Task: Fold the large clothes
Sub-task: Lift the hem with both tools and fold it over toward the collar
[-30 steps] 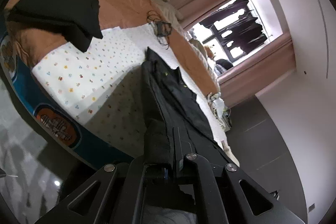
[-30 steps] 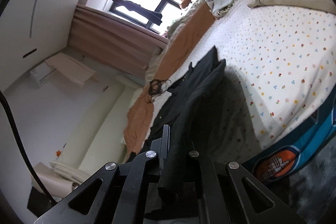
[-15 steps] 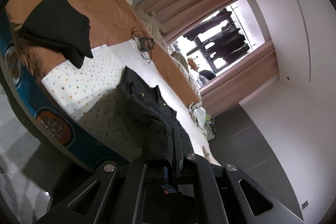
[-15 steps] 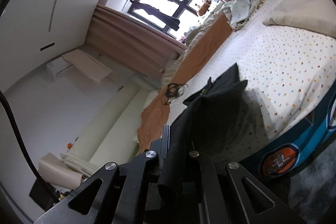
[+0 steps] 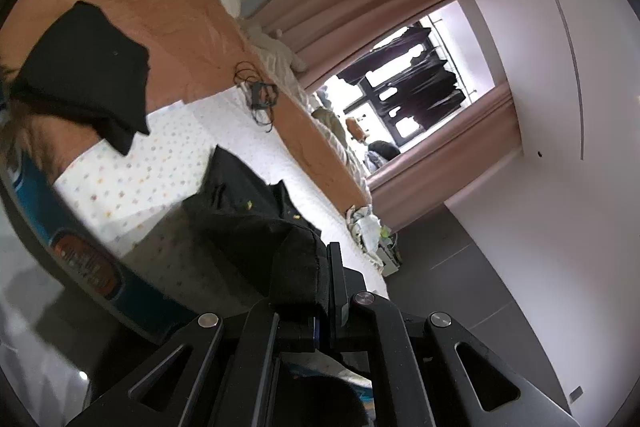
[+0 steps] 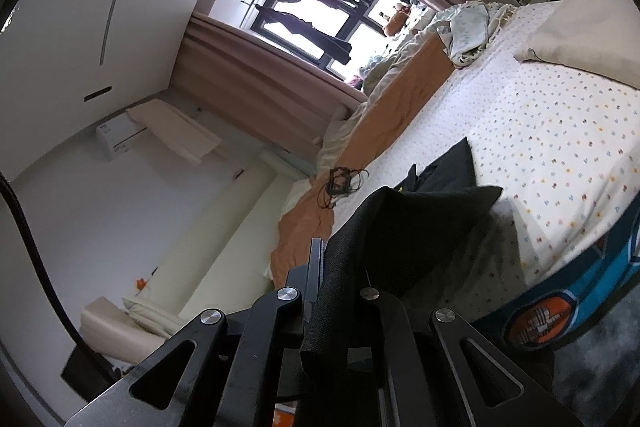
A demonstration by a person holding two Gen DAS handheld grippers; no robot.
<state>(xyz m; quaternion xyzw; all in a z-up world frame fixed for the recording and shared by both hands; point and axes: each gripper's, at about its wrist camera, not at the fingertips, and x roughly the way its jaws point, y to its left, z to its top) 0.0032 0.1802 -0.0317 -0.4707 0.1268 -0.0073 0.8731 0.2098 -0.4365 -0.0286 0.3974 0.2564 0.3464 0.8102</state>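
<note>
A large black garment (image 5: 244, 199) is lifted off the dotted white bedsheet (image 5: 132, 179), its far end still lying on the bed. My left gripper (image 5: 316, 267) is shut on one edge of it. My right gripper (image 6: 336, 267) is shut on another edge of the same garment (image 6: 416, 219), which hangs from the jaws and casts a shadow on the sheet (image 6: 560, 147).
A folded black garment (image 5: 84, 67) lies on the orange blanket (image 5: 180, 35). A tangled black cable (image 5: 256, 95) lies on the bed, also in the right wrist view (image 6: 340, 183). A cream pillow (image 6: 580, 27) and crumpled cloth (image 6: 468, 31) lie at the far end. Blue mattress side (image 6: 580, 291); window with pink curtains (image 6: 280, 75) behind.
Both grippers have risen and pulled back from the bed with the black garment. More of it hangs in the air and bunches near the jaws.
</note>
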